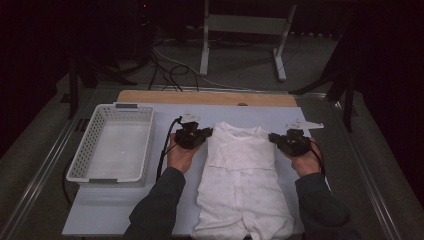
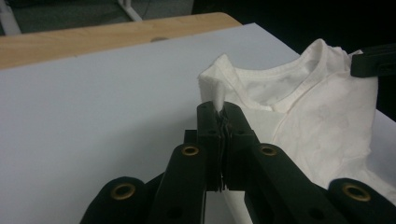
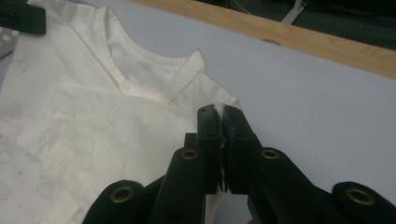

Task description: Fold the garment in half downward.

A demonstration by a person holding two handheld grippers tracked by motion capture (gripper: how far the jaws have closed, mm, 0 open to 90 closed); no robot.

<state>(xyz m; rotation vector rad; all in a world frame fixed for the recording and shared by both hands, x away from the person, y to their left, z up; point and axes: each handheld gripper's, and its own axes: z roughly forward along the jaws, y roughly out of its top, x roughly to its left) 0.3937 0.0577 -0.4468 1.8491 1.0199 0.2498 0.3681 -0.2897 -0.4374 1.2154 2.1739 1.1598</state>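
A white baby onesie point(image 1: 242, 182) lies flat on the white table sheet point(image 1: 125, 205), collar towards the far edge. My left gripper point(image 1: 207, 134) is shut on the garment's left shoulder corner; in the left gripper view a pinch of white fabric point(image 2: 218, 98) sticks up between its jaws point(image 2: 219, 114). My right gripper point(image 1: 272, 137) is shut on the right shoulder corner, where the onesie point(image 3: 93, 116) meets the jaws point(image 3: 220, 114). Both hands hold their grippers at the garment's sides.
A white perforated basket point(image 1: 82, 160) stands to the left of the onesie, with nothing in it. A wooden board edge point(image 1: 205, 97) runs along the far side of the sheet. Beyond the table are cables and a white stand point(image 1: 245, 30) on the floor.
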